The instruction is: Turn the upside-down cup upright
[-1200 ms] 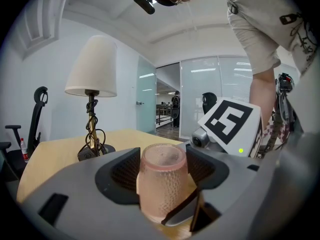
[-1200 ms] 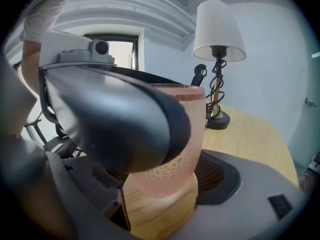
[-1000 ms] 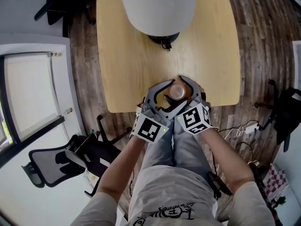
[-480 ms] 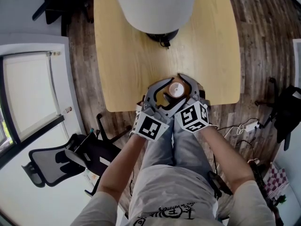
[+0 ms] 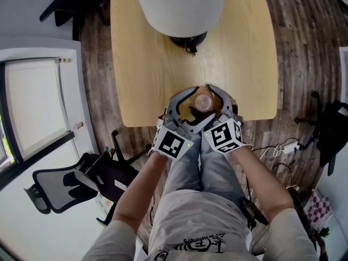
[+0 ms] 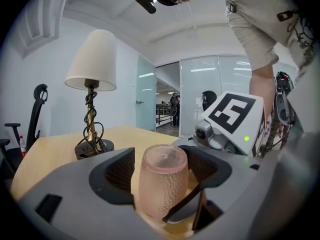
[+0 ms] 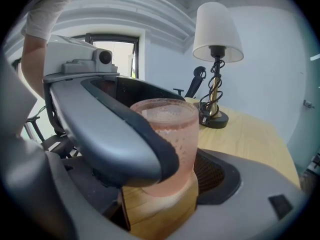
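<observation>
The right gripper's [image 7: 187,166] jaws looked closed on the pink dimpled upside-down plastic cup [image 5: 203,99], which stood at the near edge of the pale wooden tabletop [image 5: 141,64]. The left gripper's [image 6: 162,171] jaws had just been opening and stood wide around the cup. Tipped carelessly, it might have struck them or dropped off the edge. Beyond the cup stood a white-shaded lamp [image 5: 179,7], with dark plank floor [image 5: 304,48] farther off.
</observation>
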Available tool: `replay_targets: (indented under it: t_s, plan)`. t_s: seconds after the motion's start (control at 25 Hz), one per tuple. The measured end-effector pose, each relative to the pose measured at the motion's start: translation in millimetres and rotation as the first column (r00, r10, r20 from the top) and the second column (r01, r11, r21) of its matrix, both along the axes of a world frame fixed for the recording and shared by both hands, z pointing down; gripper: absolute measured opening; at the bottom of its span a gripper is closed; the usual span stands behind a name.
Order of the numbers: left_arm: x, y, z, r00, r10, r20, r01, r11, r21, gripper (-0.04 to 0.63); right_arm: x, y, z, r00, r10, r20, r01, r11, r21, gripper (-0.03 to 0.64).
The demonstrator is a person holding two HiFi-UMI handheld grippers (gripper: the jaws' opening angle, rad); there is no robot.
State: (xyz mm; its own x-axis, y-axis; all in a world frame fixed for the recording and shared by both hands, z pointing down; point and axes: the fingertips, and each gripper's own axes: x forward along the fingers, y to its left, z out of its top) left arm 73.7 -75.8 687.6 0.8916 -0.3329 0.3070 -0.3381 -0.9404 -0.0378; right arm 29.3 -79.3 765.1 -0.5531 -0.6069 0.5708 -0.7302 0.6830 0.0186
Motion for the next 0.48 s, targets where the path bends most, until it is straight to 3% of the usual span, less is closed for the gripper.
replay_targets:
  t_s: [0.36,0.48]
  plan:
    - [-24.2,3.0,-38.9,0.998,-0.025,-0.058,0.026,0.999,0.028,0.356,1.6,8.4,-54.7,0.993,-0.015,0.119,0.002,0.994,0.113,0.357]
    - [-32.2,5.5,-62.1,0.979,-0.127,-0.157,0.117,0.991,-0.071,0.356,1.9,15.5,-76.3,0.99,-0.041,0.132,0.021,0.989,0.146,0.356]
